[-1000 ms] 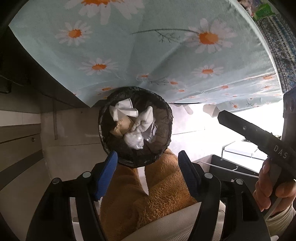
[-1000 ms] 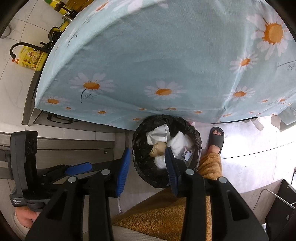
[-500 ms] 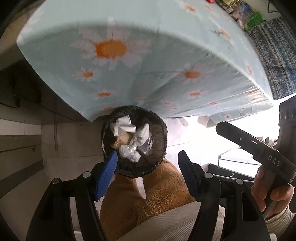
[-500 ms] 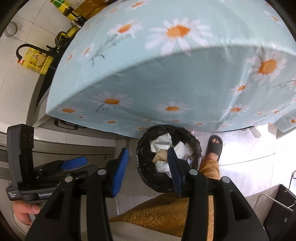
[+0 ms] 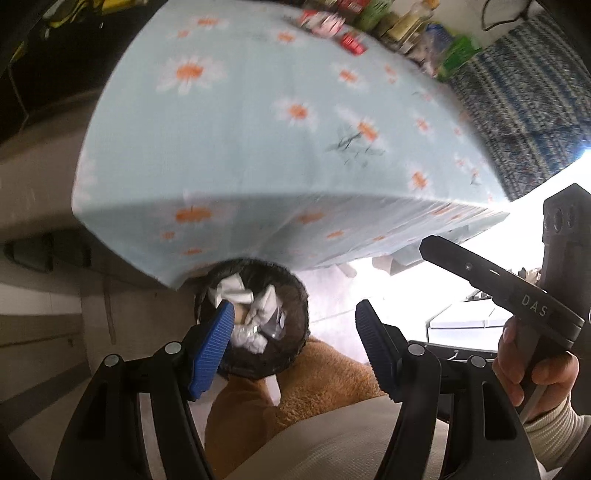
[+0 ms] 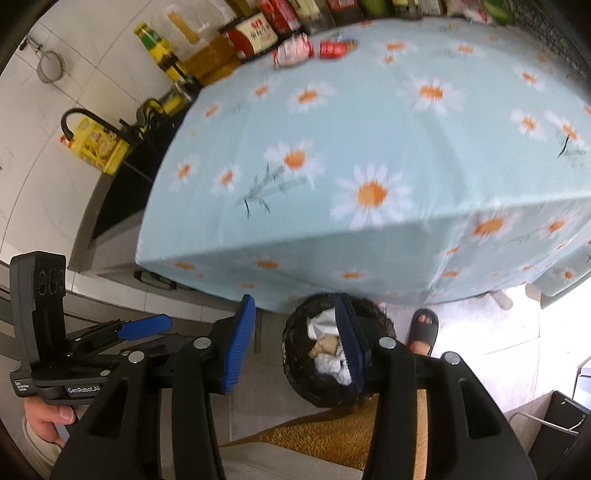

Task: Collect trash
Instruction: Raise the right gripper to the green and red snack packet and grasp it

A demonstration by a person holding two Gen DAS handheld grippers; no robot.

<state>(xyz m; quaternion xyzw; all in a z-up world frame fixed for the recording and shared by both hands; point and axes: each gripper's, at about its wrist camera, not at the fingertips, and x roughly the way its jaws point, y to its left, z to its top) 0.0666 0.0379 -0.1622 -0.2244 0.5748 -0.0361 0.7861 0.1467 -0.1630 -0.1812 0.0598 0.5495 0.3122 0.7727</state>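
Note:
A black-lined bin (image 5: 295,314) stands on the floor under the table's front edge, holding crumpled white paper (image 5: 232,290) and foil. It also shows in the right wrist view (image 6: 299,354). My left gripper (image 5: 295,347) is open and empty, held above the bin. My right gripper (image 6: 295,339) is open and empty, also above the bin. A crushed red can (image 6: 334,47) and a pink wrapper (image 6: 293,51) lie at the far edge of the daisy tablecloth (image 6: 369,147). The can also shows blurred in the left wrist view (image 5: 352,42).
Bottles and jars (image 6: 255,29) line the table's back edge. A yellow oil jug (image 6: 98,146) sits on the dark counter at left. The person's orange-trousered legs (image 5: 314,384) and sandalled foot (image 6: 423,328) are beside the bin. A patterned cloth (image 5: 524,103) hangs at right.
Both grippers have risen and tilted up: the tabletop and its far-edge items have come into view, and the bin has dropped lower and looks smaller. Both stay open.

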